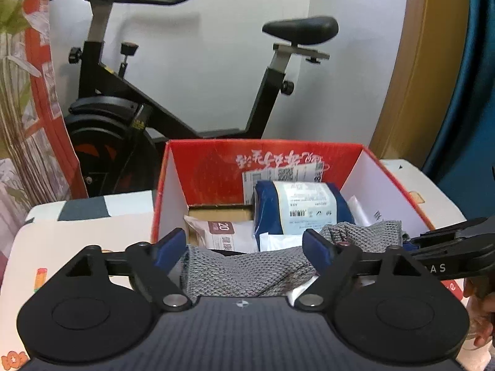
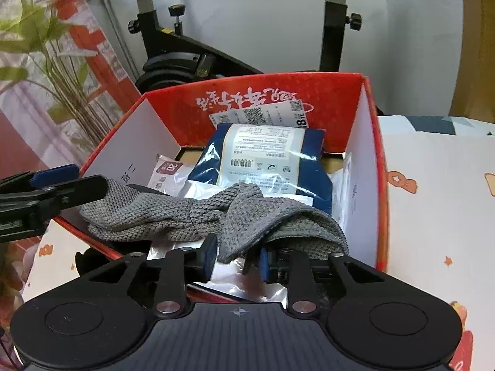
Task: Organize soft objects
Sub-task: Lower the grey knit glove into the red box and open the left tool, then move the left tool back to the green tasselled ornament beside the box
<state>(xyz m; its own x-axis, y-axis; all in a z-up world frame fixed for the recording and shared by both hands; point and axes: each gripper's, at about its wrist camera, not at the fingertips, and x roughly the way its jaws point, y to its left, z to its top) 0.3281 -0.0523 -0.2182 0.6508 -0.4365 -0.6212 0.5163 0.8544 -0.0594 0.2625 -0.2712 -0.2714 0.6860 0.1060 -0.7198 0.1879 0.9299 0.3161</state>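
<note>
A grey knitted cloth [image 1: 247, 266] [image 2: 198, 213] lies draped over the near rim of a red cardboard box [image 1: 266, 160] [image 2: 272, 99], partly inside it. My left gripper [image 1: 246, 244] is open, its blue pads either side of the cloth's left end; it also shows from the side in the right wrist view [image 2: 55, 182]. My right gripper [image 2: 236, 256] is nearly closed, pinching a fold of the cloth's right end; it shows in the left wrist view [image 1: 433, 241]. Inside the box lie a blue packet with a white label [image 1: 303, 210] [image 2: 266, 160] and a white pouch marked 20 [image 1: 222, 232] [image 2: 170, 173].
The box stands on a white cartoon-print cover [image 1: 77, 241] [image 2: 433, 201]. A black exercise bike [image 1: 123, 108] [image 2: 191, 58] stands behind the box by the white wall. A plant [image 2: 37, 31] and a red-patterned panel [image 1: 46, 92] are at the left.
</note>
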